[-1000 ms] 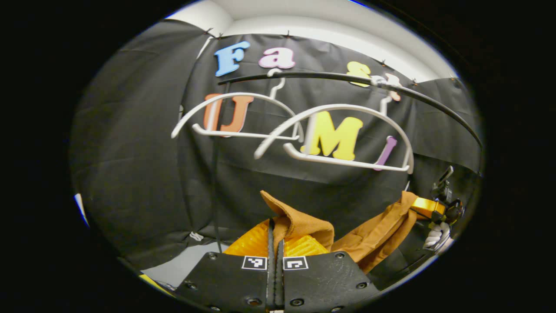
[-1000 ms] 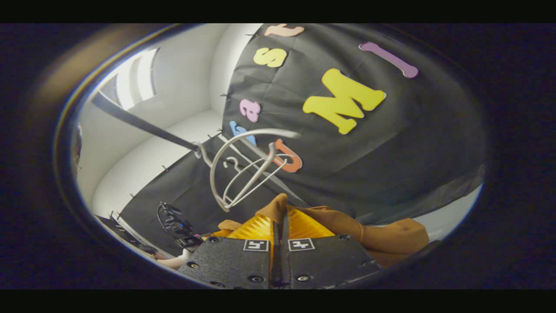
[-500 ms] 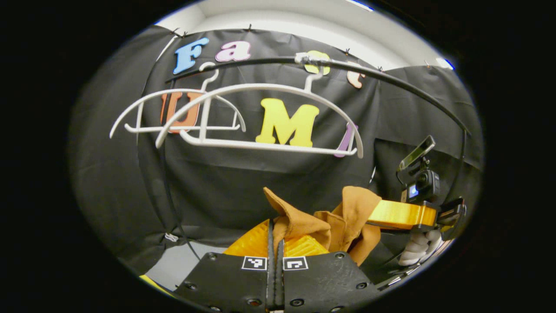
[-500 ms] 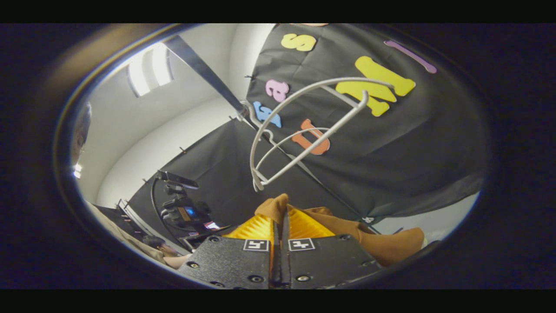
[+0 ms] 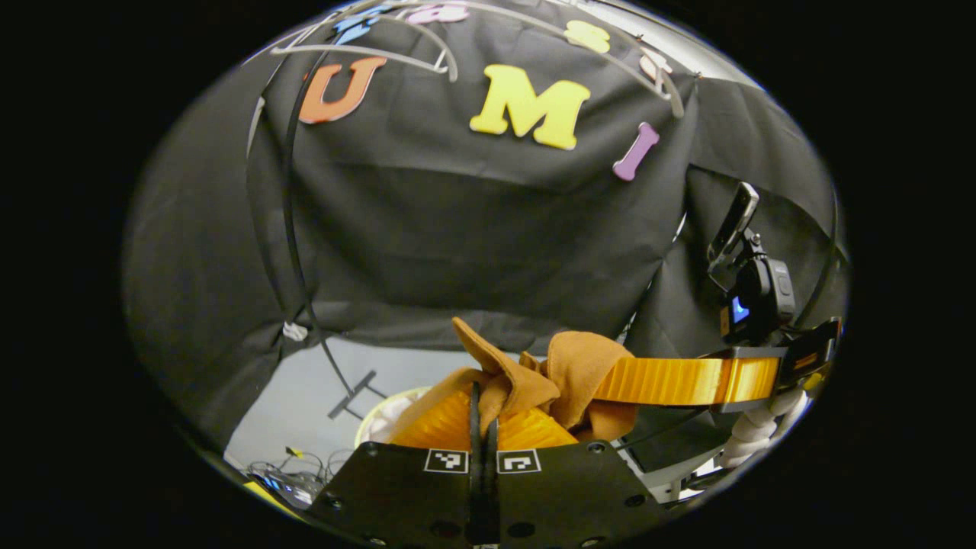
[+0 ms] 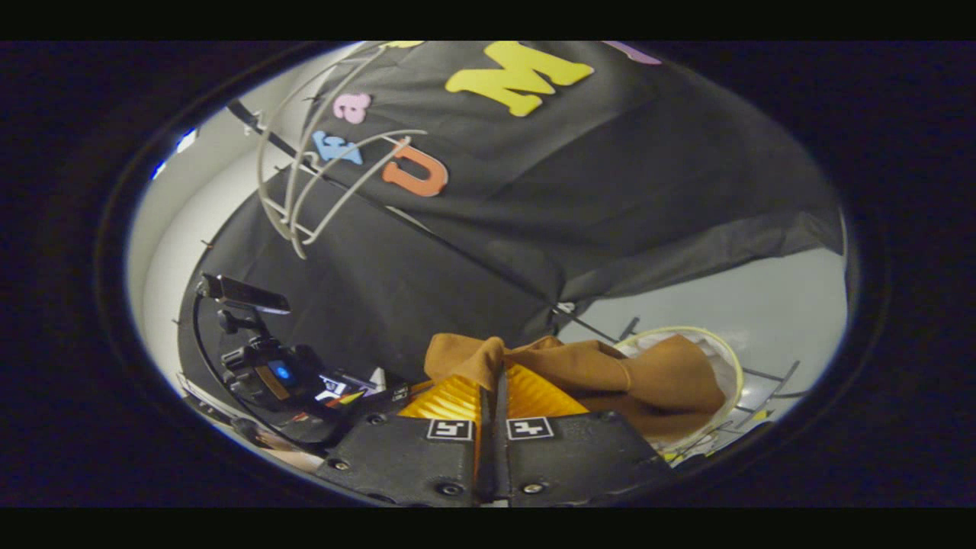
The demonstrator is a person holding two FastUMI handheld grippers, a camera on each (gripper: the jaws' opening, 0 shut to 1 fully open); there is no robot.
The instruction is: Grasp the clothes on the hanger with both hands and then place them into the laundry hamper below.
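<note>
Fingers (image 5: 457,415) of both grippers pinch the brown shirt (image 6: 602,370), off the hangers (image 6: 305,191) and above the hamper (image 6: 724,358), not yet dropped in.

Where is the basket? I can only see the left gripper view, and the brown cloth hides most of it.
Observer: The right gripper view shows the whole curve of the round, pale-rimmed laundry hamper on the grey floor. The brown cloth garment hangs right over its opening.
Operator: Is my other gripper really pinching the cloth?
Observer: Yes. In its own view, the right gripper has both fingers closed on a fold of the garment.
</note>
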